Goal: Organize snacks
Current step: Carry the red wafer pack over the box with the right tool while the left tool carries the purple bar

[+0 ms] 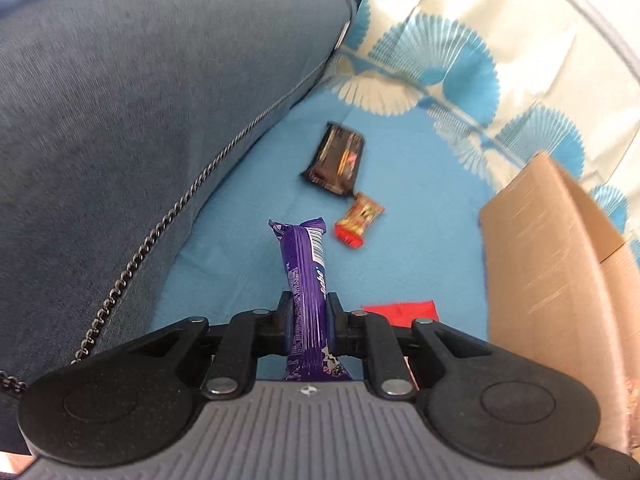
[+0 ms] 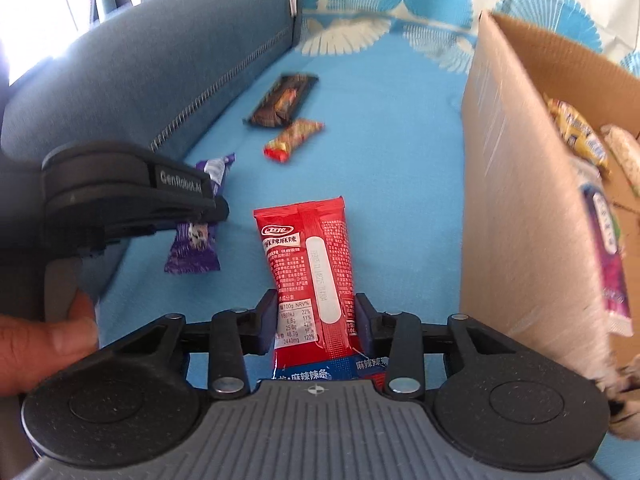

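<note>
My left gripper (image 1: 308, 312) is shut on a purple snack bar (image 1: 306, 276) and holds it above the blue sheet; the bar also shows in the right wrist view (image 2: 196, 240) under the left gripper's body. My right gripper (image 2: 316, 312) is shut on a red snack packet (image 2: 310, 256); a corner of it shows in the left wrist view (image 1: 404, 310). A dark brown bar (image 1: 335, 157) (image 2: 284, 98) and a small red-gold candy (image 1: 358, 220) (image 2: 294, 138) lie on the sheet ahead. A cardboard box (image 1: 548, 248) (image 2: 516, 184) stands at the right with several snacks (image 2: 580, 132) inside.
A blue-grey sofa armrest (image 1: 140, 120) (image 2: 168, 76) rises along the left. A cream cover with a blue fan pattern (image 1: 460, 60) lies behind. The blue sheet (image 2: 400, 152) covers the seat. A hand (image 2: 36, 344) holds the left gripper.
</note>
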The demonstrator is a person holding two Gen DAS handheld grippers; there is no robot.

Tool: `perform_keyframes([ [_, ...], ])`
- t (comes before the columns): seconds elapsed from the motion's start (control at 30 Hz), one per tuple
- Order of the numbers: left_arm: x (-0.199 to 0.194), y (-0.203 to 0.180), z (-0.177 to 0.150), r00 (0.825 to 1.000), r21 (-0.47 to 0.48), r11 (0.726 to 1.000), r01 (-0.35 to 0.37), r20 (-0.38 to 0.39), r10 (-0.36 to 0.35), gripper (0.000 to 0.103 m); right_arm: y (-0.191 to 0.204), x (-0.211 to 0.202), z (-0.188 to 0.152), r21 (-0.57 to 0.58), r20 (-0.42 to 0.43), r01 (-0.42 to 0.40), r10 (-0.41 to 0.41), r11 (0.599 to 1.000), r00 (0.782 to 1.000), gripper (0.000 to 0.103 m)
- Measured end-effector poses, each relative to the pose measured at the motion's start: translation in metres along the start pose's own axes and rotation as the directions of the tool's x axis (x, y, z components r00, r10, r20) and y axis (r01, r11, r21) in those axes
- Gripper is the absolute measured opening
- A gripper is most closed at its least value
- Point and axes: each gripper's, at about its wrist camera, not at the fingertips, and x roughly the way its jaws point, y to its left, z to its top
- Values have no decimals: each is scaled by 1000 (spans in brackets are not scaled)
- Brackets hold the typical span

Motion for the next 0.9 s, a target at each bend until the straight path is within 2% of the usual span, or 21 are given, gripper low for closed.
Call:
perform_keyframes([
  [0.2, -26, -1, 7, 996, -37, 998, 41, 80, -38, 16, -1, -24, 10, 13, 114, -3, 2, 1000, 994, 40],
  [0.47, -53, -12, 17, 990, -34, 997, 69, 124, -65, 16, -13, -65, 21, 29, 274, -31, 22, 999, 962, 40],
  [0.63, -64, -17, 24, 988, -35, 996, 84, 134, -79, 16, -29, -91, 25, 51, 354, -51, 30, 997, 935, 40],
  [0.9, -76, -32, 28, 984, -24, 993, 114, 142, -109, 16, -72, -139, 47, 100, 478, -73, 16, 992, 878, 40],
])
